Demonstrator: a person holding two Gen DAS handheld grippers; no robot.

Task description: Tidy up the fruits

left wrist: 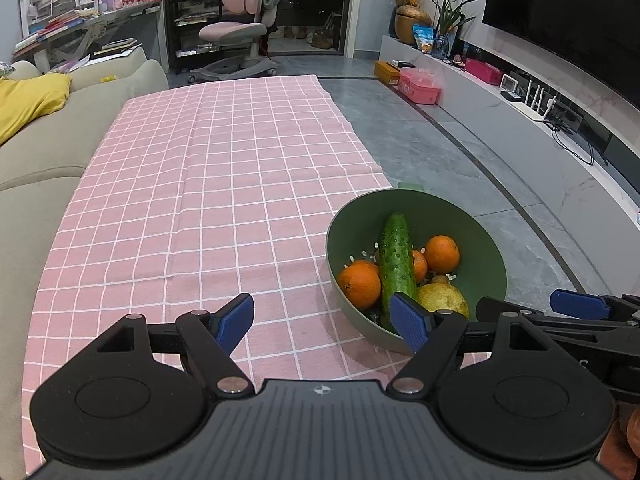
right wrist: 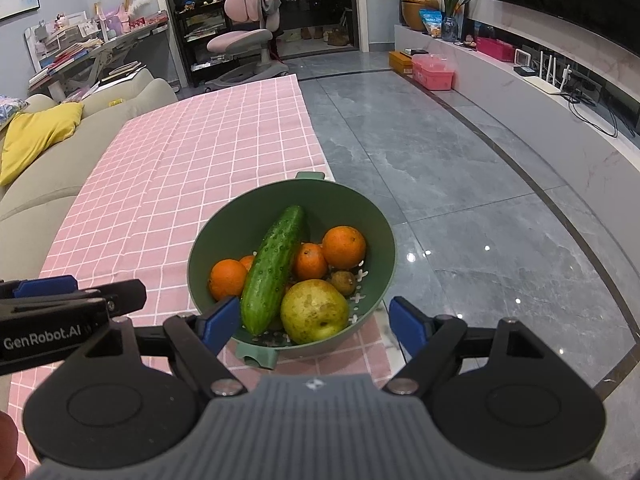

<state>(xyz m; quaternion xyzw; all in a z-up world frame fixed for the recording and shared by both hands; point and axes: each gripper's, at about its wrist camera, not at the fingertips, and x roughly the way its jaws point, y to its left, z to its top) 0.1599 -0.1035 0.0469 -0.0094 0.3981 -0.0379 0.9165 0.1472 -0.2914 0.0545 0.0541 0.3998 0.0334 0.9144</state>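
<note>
table | pink checked cloth over it | green bowl at right edge

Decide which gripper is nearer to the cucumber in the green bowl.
Right. The right gripper faces the bowl head-on, open, the cucumber lying just ahead between its fingers. The left gripper sits off to the bowl's left, over the pink tablecloth.

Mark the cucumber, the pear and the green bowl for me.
cucumber [right wrist: 272,270], right wrist view, middle of its body.
pear [right wrist: 314,310], right wrist view, centre of its skin.
green bowl [right wrist: 304,196], right wrist view, bare far inner wall.
</note>
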